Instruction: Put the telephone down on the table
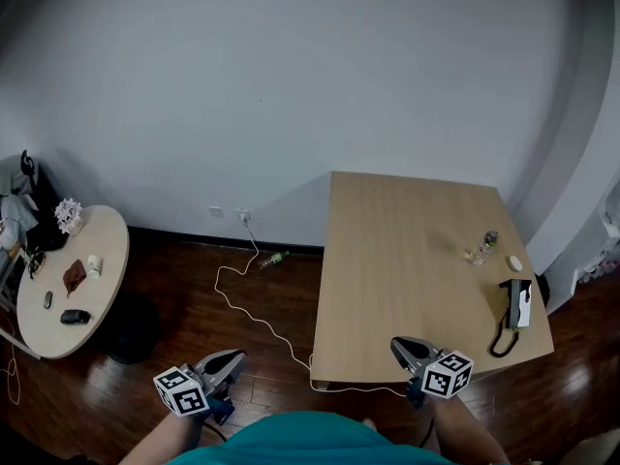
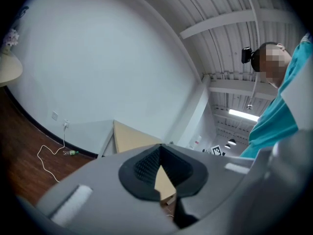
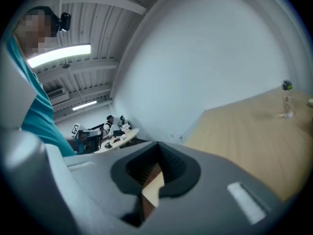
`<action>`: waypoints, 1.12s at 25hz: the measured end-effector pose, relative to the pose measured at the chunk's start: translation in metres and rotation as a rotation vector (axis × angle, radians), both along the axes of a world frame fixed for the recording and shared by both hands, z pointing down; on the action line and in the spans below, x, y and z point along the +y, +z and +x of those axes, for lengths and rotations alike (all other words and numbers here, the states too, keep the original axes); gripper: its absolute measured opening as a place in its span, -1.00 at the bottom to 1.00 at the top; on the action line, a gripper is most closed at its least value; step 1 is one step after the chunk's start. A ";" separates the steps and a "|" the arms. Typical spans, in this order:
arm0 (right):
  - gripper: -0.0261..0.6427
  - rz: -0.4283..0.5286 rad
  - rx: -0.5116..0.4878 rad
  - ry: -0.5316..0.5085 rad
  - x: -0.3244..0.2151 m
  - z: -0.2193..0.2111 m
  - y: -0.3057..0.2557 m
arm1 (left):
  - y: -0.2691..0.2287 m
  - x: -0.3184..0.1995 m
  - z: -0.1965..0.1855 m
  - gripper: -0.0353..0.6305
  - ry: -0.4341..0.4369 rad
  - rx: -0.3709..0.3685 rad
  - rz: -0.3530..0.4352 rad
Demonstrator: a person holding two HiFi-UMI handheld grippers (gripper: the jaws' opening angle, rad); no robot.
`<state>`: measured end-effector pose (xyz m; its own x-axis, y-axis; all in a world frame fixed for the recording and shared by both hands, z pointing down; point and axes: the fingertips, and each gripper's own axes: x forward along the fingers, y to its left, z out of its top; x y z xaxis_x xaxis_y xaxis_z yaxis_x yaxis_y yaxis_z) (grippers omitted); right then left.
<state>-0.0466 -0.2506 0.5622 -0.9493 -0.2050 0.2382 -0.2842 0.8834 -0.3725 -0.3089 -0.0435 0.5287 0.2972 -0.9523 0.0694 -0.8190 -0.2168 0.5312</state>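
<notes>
The telephone, black with a white face and a coiled black cord, lies at the right edge of the wooden table. Both grippers hang low in the head view, close to my body and far from the phone. My left gripper is over the dark floor left of the table, its jaws shut and empty. My right gripper is at the table's near edge, jaws together with nothing between them. In the left gripper view the closed jaws point at the table. The right gripper looks along the tabletop.
A small clear bottle and a white object stand on the table near the phone. A white cable runs across the floor from a wall socket. A round side table with small items stands at the left.
</notes>
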 end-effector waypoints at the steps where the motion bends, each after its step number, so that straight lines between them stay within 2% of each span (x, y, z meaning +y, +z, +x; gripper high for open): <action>1: -0.92 0.000 -0.002 0.017 0.011 -0.012 -0.002 | 0.002 0.010 -0.016 -0.88 0.015 0.001 -0.003; 5: -0.92 -0.008 -0.001 0.055 0.051 -0.051 -0.011 | 0.003 0.038 -0.072 -0.88 0.060 -0.014 -0.026; 8: -0.92 -0.004 0.009 0.068 0.075 -0.060 -0.015 | -0.005 0.052 -0.091 -0.88 0.068 -0.020 -0.008; 13: -0.92 0.009 0.001 0.073 0.093 -0.057 -0.018 | -0.012 0.068 -0.087 -0.88 0.061 -0.012 0.015; 23: -0.92 -0.040 -0.013 -0.010 0.129 -0.051 0.010 | -0.008 0.121 -0.049 -0.88 -0.005 -0.009 -0.029; 28: -0.92 -0.043 -0.018 -0.016 0.160 -0.069 0.007 | -0.019 0.146 -0.069 -0.88 -0.003 -0.035 0.000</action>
